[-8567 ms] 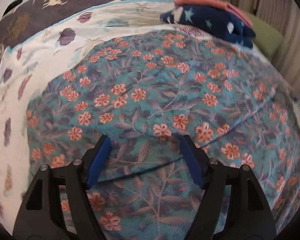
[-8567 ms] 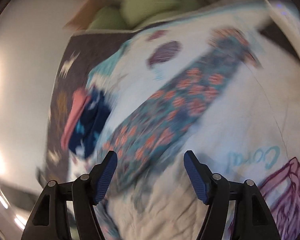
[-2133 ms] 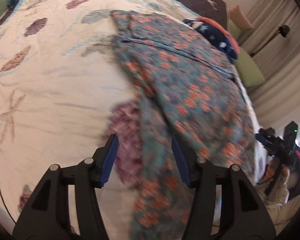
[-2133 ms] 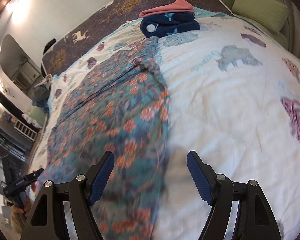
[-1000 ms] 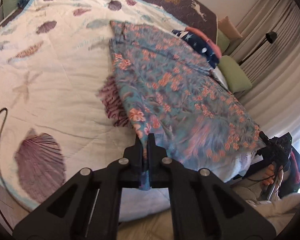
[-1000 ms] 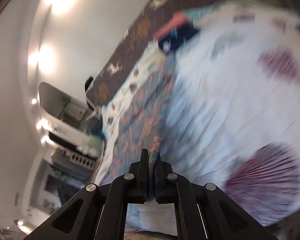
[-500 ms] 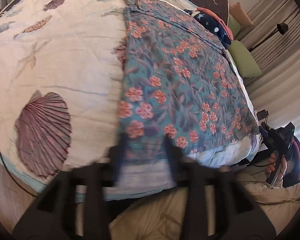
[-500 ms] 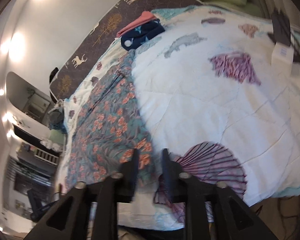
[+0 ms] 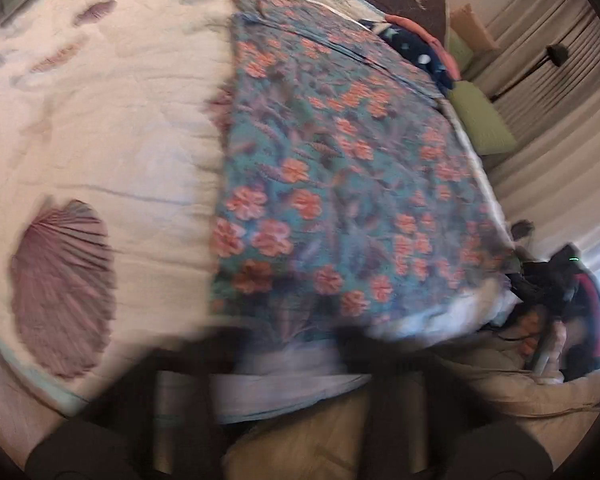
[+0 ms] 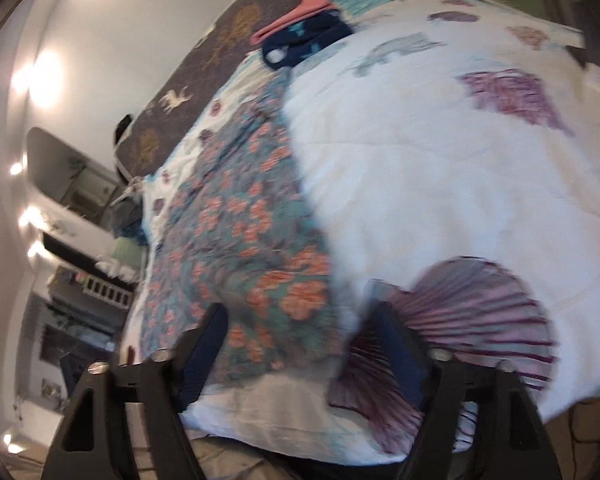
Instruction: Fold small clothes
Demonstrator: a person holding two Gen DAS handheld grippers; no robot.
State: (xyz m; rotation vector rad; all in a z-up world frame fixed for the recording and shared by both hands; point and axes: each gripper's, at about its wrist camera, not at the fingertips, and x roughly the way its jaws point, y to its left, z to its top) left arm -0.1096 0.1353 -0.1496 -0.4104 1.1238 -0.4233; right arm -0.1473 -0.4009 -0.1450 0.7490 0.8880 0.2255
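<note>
**A:** So where's everything at right now?

**B:** The bed's covered by a white quilt (image 10: 440, 184) with shell prints. The cloth (image 9: 340, 168), teal with orange flowers, is laid out flat on it in a long strip. One end hangs right at the near edge of the bed and the other runs up toward the dark headboard (image 10: 204, 64).

**A:** And the folded stuff?

**B:** There's a small pile (image 10: 304, 36), navy with a pink piece on top, sitting just past the cloth's far end.

**A:** Grippers?

**B:** The right gripper (image 10: 298, 316) is spread, and its jaws have just been opening. The cloth's near corner lies between the blue fingers (image 10: 212, 336), but they aren't squeezing it. The left gripper (image 9: 292, 336) is a total smear. Its jaws have just been closing, but in the blur the two dark arms look apart to me, with the cloth's hem about at the gap. I wouldn't swear to that one, though.
</note>
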